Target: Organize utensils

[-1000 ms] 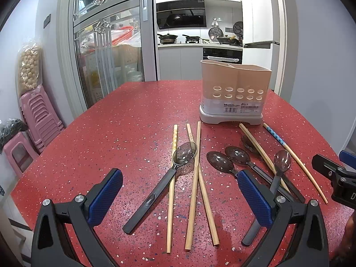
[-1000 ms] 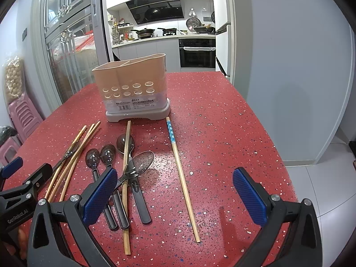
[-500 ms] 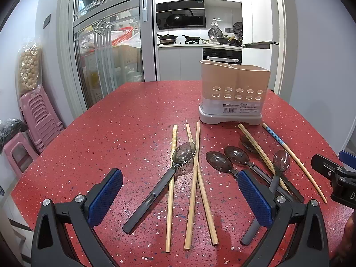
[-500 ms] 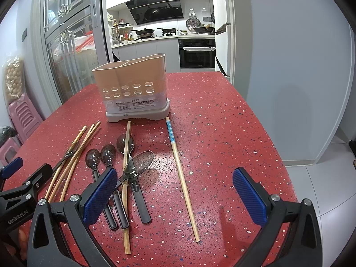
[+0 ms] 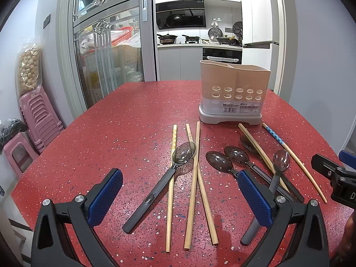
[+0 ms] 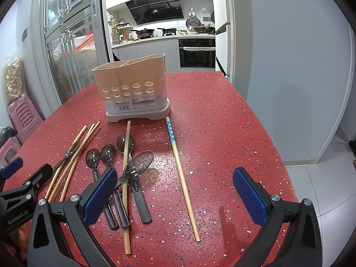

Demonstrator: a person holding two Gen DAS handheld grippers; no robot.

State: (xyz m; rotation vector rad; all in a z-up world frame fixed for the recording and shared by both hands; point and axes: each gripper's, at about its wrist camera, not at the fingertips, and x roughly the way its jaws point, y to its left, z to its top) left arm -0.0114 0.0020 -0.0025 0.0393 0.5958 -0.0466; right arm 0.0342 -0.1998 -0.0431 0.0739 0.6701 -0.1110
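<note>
Hovering agape over scattered spoons (image 5: 219,162): both grippers (image 5: 180,197).

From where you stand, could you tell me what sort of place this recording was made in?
Most likely a home dining area opening onto a kitchen. Through the doorway there is a range hood above pans on a stove and a built-in oven. Up close, a red speckled table carries a utensil holder.

Black fingers (image 5: 106,198), blue textured pads
</note>
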